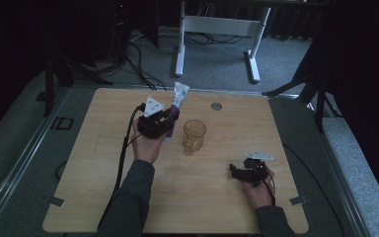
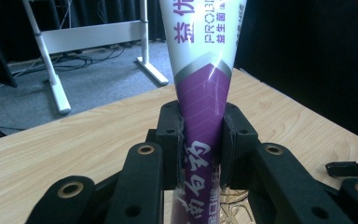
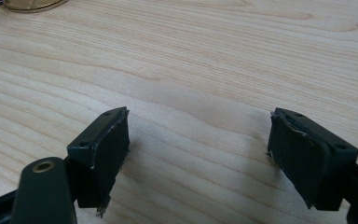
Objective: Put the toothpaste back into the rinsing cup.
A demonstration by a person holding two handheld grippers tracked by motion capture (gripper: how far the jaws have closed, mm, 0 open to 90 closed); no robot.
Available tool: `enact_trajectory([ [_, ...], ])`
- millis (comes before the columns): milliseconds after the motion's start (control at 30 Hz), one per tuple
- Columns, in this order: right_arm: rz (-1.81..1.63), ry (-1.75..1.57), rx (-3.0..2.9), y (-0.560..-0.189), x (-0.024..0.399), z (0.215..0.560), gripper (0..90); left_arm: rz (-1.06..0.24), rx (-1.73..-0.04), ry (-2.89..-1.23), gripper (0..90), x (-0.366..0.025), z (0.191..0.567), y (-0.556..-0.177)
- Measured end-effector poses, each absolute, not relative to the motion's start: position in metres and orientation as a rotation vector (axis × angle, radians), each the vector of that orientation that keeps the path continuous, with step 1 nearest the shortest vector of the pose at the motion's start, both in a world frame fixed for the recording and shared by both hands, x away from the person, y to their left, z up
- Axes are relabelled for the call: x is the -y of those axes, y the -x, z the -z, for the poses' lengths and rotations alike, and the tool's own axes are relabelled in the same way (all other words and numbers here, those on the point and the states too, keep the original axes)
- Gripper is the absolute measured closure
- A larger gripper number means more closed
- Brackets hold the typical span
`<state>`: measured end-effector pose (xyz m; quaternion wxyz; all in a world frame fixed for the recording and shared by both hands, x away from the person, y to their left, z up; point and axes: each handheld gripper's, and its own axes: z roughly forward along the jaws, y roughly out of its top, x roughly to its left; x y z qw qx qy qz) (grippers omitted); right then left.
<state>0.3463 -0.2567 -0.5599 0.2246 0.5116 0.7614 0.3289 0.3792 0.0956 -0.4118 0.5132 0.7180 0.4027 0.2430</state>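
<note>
- Left gripper (image 2: pixel 200 140) clenched on toothpaste tube (image 2: pixel 204 79), long axis upright, just beside amber glass (image 1: pixel 194 135).
- Right gripper (image 3: pixel 198 158) released, empty, farther from that glass.

On the white and purple plastic tube (image 2: pixel 205 79) in the left gripper view we read the Latin letters "PROBI", cut off at the picture's edge, printed in purple on the white upper part. Beside them stand purple Chinese characters, among them "益" large and "益生菌" in a smaller line below. Lower down, on the purple part, we see large white Chinese characters, partly hidden by the jaws; we cannot read them with certainty. In the high view the tube's print is too small to read.
</note>
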Motion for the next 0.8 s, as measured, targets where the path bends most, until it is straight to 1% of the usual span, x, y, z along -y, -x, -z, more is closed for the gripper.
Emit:
enact_trajectory([
  [800, -0.906, -1.409, -2.103, -0.346, 0.257, 0.56, 20.5, -0.536, -0.977, -1.716, 72.5, -0.089, 0.411, -0.394],
])
